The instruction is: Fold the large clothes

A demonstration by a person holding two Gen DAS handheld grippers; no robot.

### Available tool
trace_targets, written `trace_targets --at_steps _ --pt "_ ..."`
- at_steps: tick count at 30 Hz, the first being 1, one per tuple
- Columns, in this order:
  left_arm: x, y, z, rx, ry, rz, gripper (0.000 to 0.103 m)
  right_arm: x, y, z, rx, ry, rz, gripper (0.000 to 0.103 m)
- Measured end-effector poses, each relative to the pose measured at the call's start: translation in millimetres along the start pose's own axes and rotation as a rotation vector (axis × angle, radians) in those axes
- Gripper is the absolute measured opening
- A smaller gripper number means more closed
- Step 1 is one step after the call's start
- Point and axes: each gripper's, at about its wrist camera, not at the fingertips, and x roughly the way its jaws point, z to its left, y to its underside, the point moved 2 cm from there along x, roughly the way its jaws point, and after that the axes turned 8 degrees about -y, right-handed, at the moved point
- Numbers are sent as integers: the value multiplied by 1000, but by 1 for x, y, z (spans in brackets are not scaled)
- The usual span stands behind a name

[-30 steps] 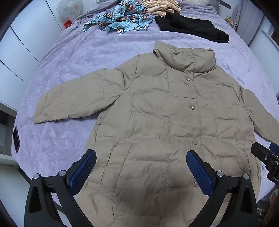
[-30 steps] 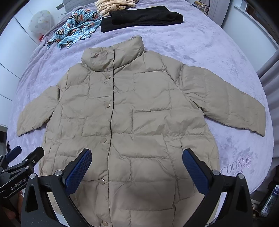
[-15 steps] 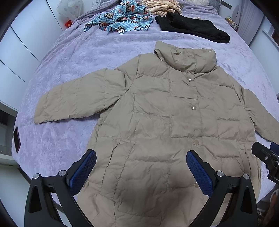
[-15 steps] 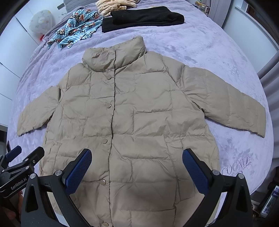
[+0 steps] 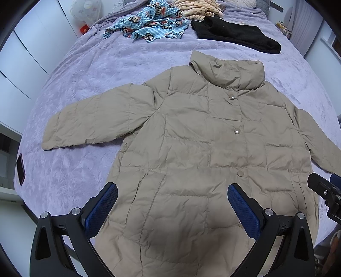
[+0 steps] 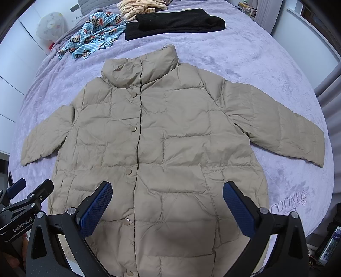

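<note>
A beige quilted puffer jacket (image 5: 198, 149) lies flat, front up and snapped shut, on a purple bed (image 5: 85, 70), both sleeves spread out. It also fills the right wrist view (image 6: 170, 144). My left gripper (image 5: 172, 191) is open and empty, hovering above the jacket's lower left part. My right gripper (image 6: 167, 189) is open and empty above the lower right part. Each gripper shows at the edge of the other's view: the right one in the left wrist view (image 5: 326, 191), the left one in the right wrist view (image 6: 23, 200).
At the bed's far end lie a blue monkey-print garment (image 5: 149, 27), a folded black garment (image 5: 236, 36) and a striped cream one (image 5: 198, 9). White wardrobe doors (image 5: 23, 55) stand left of the bed. A dark phone-like object (image 5: 20, 169) lies at the bed's left edge.
Both grippers have drifted slightly forward and lower over the jacket. The jacket has not moved and both jaws stay open.
</note>
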Motion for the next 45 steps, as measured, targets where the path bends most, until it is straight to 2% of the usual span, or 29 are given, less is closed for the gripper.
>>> trace_targets --at_steps 30,36,41,45 --pt "-14 12 4 -23 -9 -18 103 -7 0 1 -8 -2 -10 103" --pt "-13 15 3 -40 11 2 103 -5 1 -3 -7 -21 -4 103" --pt "-4 20 25 -109 42 23 103 2 10 -1 -36 -82 1 103" --pt "14 18 69 -198 89 30 103 7 8 19 -75 -115 -24 103"
